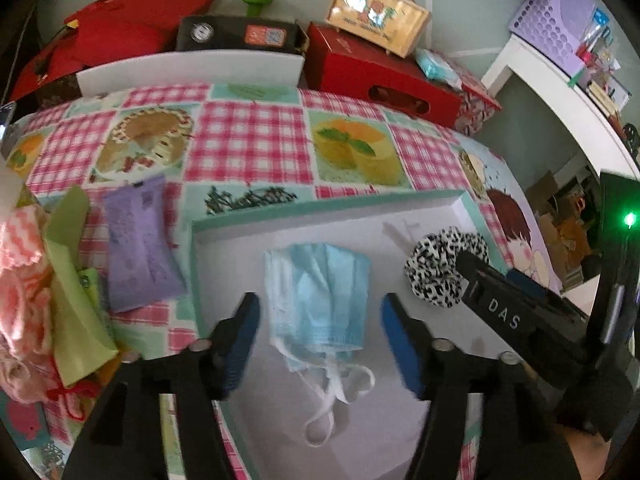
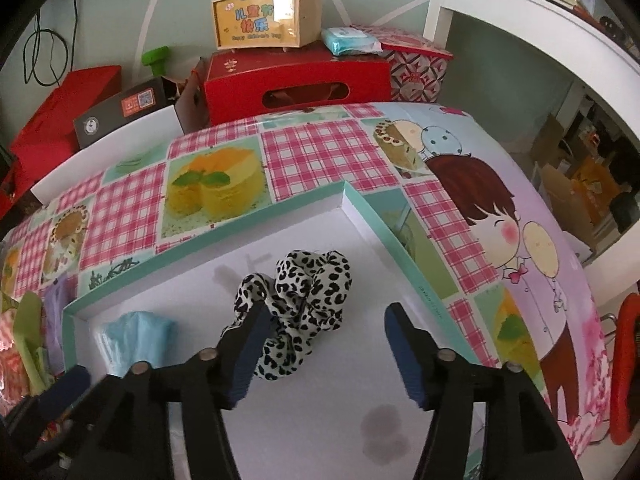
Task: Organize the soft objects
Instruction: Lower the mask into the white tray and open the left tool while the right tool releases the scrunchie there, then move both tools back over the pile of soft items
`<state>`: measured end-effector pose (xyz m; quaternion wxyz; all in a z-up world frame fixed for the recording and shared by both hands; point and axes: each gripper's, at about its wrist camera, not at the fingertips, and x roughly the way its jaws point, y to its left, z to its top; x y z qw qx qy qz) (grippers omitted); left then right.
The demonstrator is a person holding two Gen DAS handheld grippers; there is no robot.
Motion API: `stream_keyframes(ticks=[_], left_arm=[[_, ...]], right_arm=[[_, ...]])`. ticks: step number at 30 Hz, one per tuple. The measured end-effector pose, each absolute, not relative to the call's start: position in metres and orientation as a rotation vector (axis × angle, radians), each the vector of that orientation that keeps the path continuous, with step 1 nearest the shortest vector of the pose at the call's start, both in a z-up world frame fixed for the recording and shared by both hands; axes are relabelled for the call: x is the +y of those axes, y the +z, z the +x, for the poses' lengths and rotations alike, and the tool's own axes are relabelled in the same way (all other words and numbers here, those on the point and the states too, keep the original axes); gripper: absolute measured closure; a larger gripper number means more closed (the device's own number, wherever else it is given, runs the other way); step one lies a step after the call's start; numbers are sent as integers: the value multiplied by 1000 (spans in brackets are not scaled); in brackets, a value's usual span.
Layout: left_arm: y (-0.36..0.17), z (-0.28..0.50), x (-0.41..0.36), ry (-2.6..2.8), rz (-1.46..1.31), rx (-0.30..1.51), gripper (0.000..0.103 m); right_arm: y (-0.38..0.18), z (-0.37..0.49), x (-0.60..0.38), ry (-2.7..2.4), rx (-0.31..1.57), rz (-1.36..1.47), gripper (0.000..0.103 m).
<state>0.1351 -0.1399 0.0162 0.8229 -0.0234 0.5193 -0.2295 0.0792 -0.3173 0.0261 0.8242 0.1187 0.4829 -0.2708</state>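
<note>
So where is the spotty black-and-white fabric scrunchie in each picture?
Left wrist view: the black-and-white spotted fabric scrunchie lies right of centre in the white tray, partly behind the other gripper's black finger.
Right wrist view: it lies in the middle, just ahead of the open right gripper, its near end behind one finger.
Shared landmark: the crumpled light-blue face mask, beside it in the teal-rimmed white tray.
</note>
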Motion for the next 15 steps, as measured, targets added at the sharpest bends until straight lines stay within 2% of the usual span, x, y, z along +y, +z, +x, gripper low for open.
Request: stream_keyframes(ticks=[3, 6, 8, 12, 13, 15], left_arm=[[24, 137, -131, -473, -60, 1075, 35], [29, 138, -124, -461, -58, 1053, 34], [31, 139, -119, -460, -65, 1044, 29], [34, 141, -111, -454, -81, 1021, 27], [34, 141, -110, -450, -80, 1015, 25], [35, 142, -107, -445, -83, 1004, 12]], right_arm=[[31, 77, -316, -581, 993, 250, 29], [38, 73, -317, -592, 938, 284, 17], [40, 71, -316, -588, 920, 297, 15], [41, 71, -313, -577, 913, 288, 15], [41, 71, -312, -574, 915, 285, 15], [39, 71, -308, -567, 920, 273, 15]])
